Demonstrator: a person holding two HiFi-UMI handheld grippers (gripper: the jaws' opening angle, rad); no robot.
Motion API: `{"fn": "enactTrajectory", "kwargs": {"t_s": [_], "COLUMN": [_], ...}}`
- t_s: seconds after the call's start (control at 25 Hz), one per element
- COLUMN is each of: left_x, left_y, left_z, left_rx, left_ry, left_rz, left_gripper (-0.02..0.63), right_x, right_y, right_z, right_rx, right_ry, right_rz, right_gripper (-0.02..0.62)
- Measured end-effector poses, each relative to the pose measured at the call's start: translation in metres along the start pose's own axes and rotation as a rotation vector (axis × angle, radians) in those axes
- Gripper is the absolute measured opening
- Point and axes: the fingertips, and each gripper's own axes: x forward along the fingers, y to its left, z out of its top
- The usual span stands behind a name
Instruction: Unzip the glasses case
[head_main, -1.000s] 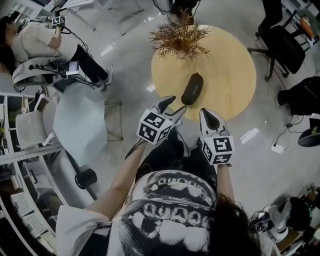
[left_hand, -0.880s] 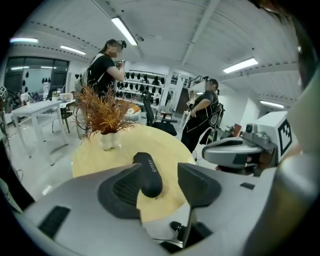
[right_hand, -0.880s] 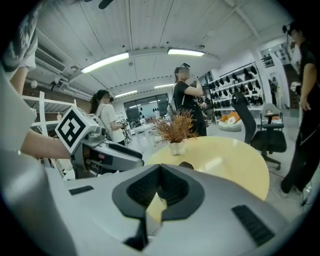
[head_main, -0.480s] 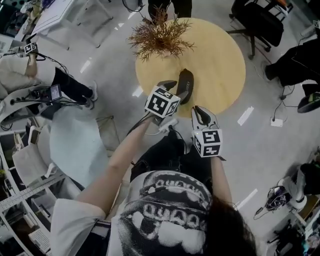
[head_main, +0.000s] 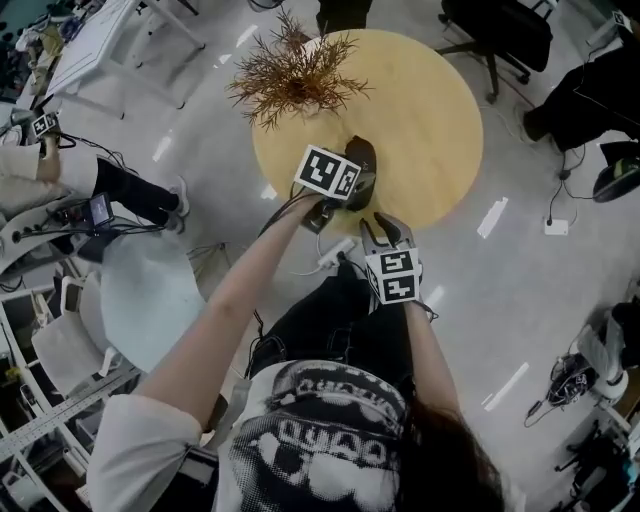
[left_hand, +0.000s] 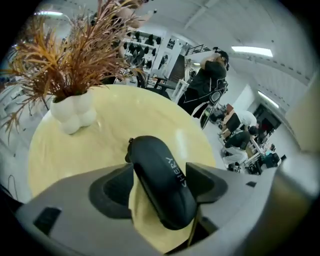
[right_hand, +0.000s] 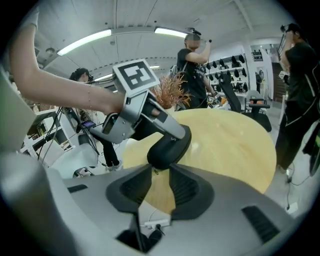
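Left gripper (left_hand: 160, 189) is straddling the black glasses case (left_hand: 156, 162) on the round table (head_main: 432, 110), its 2 jaws just opening wide. Right gripper (right_hand: 160, 174) is hovering at the case's end, jaws just spreading, empty.

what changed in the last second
Both grippers moved forward and down to the table. The left gripper has just been opening its jaws, which now straddle the glasses case without clamping it; the right gripper, jaws also just opening and empty, sits short of the case's near end. The case, still closed, and the plant stayed put.
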Motion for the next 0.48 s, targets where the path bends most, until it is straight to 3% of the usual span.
{"fn": "enactTrajectory", "kwargs": {"t_s": [0.16, 0.32, 0.48], "left_x": [0.004, 0.008, 0.011], "left_y": [0.002, 0.003, 0.000], "left_z": [-0.002, -0.013, -0.021], "left_rx": [-0.080, -0.341, -0.552], "left_ry": [0.050, 0.100, 0.078], "left_rz": [-0.039, -0.142, -0.244], "left_gripper": [0.328, 0.302, 0.291], "right_x": [0.021, 0.036, 0.043], "right_y": [0.004, 0.012, 0.013], "right_z": [-0.011, -0.021, -0.025], "right_rx": [0.009, 0.010, 0.016], "right_ry": [0.045, 0.103, 0.139], "right_rz": [0.003, -0.021, -0.078], "right_gripper": [0.123, 0.124, 0.124]}}
